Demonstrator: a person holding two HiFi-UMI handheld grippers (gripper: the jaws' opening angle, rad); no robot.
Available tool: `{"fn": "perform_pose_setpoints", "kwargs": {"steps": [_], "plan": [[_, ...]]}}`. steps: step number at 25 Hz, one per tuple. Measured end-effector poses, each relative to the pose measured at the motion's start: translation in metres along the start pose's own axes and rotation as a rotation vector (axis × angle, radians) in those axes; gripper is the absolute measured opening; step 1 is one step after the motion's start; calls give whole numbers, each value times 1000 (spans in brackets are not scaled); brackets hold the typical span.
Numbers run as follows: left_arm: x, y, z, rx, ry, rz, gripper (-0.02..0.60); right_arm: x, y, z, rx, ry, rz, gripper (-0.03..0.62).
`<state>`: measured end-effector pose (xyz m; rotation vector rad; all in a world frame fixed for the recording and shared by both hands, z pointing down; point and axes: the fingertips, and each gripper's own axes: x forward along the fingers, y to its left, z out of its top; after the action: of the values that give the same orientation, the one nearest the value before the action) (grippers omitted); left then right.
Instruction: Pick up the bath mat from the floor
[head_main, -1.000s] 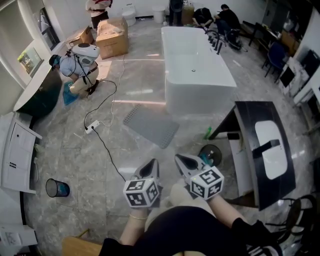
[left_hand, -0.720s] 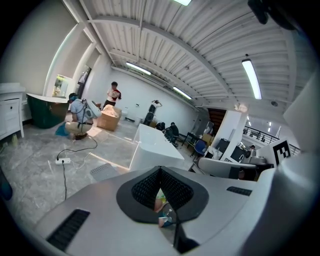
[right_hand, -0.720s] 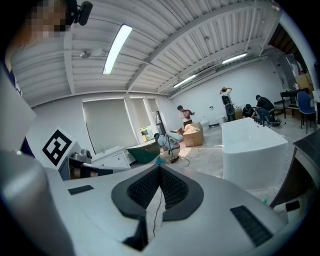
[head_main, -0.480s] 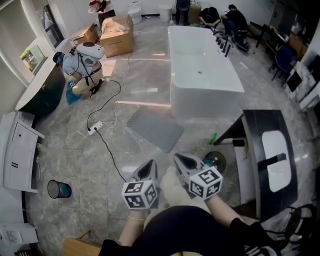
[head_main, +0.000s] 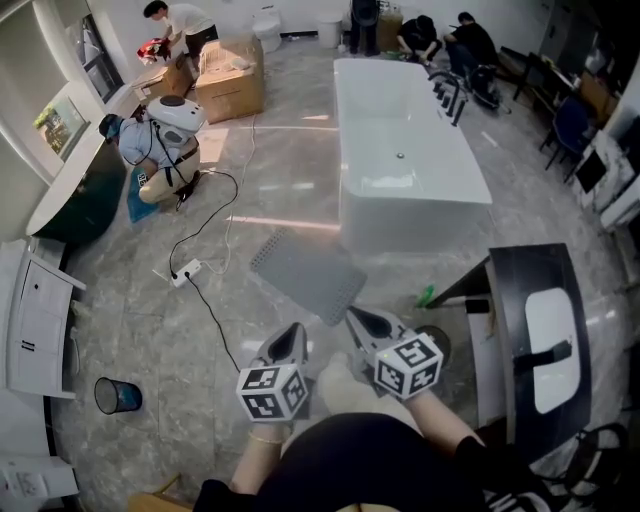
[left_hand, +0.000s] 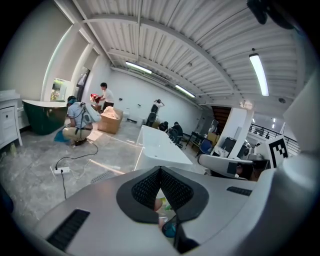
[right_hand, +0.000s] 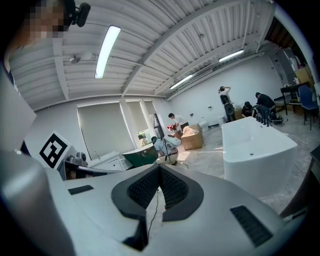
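Note:
The bath mat (head_main: 308, 272) is a grey, dotted rectangle lying flat on the marble floor, just left of the near end of the white bathtub (head_main: 405, 150). Both grippers are held side by side in front of my body, pointing at the mat from short of its near edge. My left gripper (head_main: 292, 334) is shut, with nothing between its jaws. My right gripper (head_main: 355, 318) is shut and empty too. In the left gripper view a corner of the mat (left_hand: 102, 176) shows beyond the closed left gripper (left_hand: 160, 169). The right gripper view has the closed right gripper (right_hand: 159, 167) and the bathtub (right_hand: 255, 155).
A black cable with a white power strip (head_main: 186, 272) runs across the floor left of the mat. A black vanity with a white basin (head_main: 545, 330) stands at the right, with a green bottle (head_main: 425, 296) beside it. A person crouches (head_main: 155, 140) at far left; a bin (head_main: 117, 395) stands at near left.
Both grippers have been carried forward together, and the mat now lies closer to their tips. Their jaws look the same. A person has come into view by the boxes at the top left.

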<state>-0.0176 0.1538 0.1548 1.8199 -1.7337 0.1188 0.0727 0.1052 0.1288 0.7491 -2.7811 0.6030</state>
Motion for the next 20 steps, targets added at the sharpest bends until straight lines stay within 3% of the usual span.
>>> {"fn": "perform_pose_setpoints", "kwargs": {"steps": [20], "plan": [[115, 32, 78, 12, -1, -17, 0, 84, -88, 46, -8, 29, -31, 11]]}}
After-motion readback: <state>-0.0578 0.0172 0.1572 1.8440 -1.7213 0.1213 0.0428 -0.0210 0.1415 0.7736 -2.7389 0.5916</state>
